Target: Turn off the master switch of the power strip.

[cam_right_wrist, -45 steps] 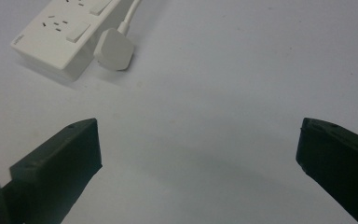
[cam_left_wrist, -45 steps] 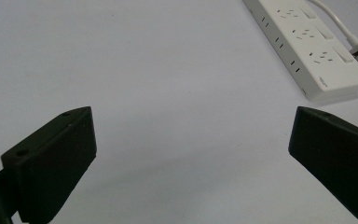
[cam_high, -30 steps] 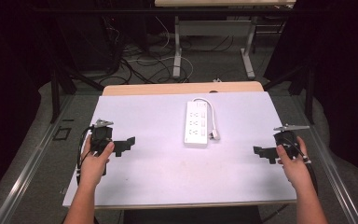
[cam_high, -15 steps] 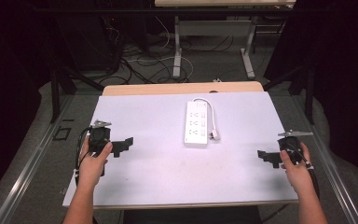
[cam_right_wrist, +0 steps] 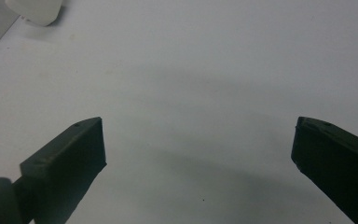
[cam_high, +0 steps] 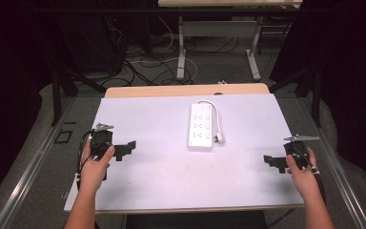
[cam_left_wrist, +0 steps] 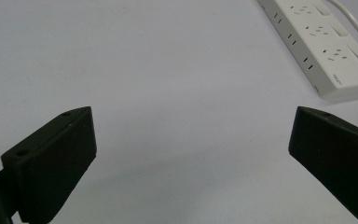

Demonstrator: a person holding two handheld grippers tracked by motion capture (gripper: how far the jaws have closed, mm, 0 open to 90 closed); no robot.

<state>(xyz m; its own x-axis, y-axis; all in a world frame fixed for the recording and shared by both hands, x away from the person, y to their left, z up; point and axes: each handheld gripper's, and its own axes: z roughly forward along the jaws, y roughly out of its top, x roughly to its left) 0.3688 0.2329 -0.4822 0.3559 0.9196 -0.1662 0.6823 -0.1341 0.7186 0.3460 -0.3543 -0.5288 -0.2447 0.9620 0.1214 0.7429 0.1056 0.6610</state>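
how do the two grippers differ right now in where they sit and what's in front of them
The left black two-jaw gripper sits over the white table near its left edge, the right black two-jaw gripper near the right edge. The left points right, the right points left. The left gripper view shows the white power strip side-on; the right gripper view catches only a white corner of it. Both are open, empty, and face the strip.

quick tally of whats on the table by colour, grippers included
white: 1, the power strip with its cable and plug
black: 2, the left gripper and the right gripper, both with jaws apart and holding nothing
total: 3
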